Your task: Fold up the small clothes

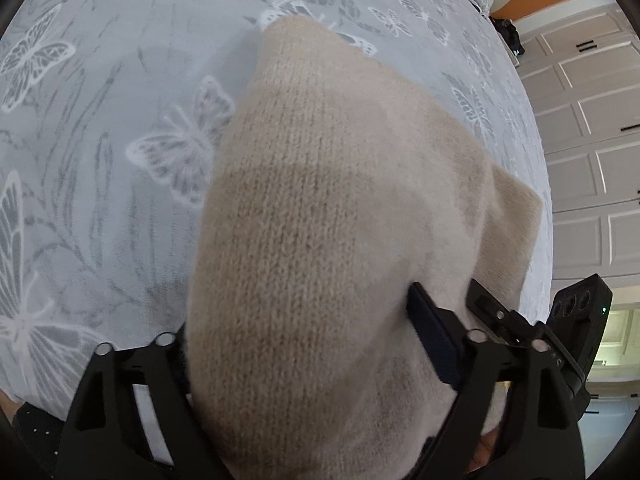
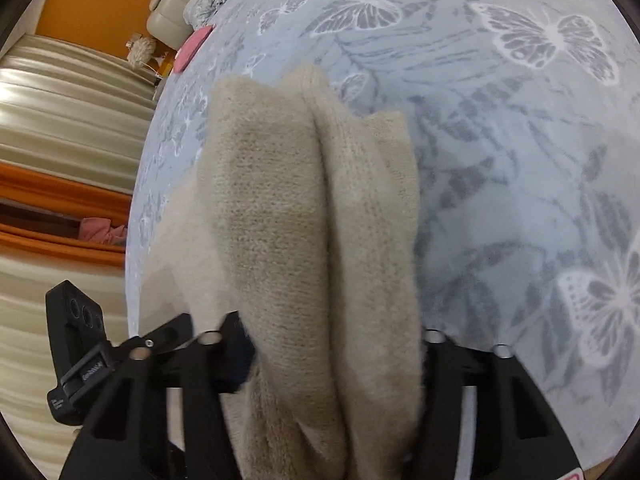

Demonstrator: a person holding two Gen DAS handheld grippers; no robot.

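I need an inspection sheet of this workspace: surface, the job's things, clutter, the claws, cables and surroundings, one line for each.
Surface: bed cover, grey with white butterflies.
Job's things: beige knit garment, held between both claws and hanging over the bed cover; bunched into folds in the right wrist view.
Clutter: pink item at the far bed edge.
Claws: left claw shut on the garment; right claw shut on the garment.
Cables: nothing seen.
Surroundings: white panelled doors, orange wall, cream curtain.

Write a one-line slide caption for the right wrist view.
Right gripper holds a bunched beige knit garment above the butterfly-print bedspread.
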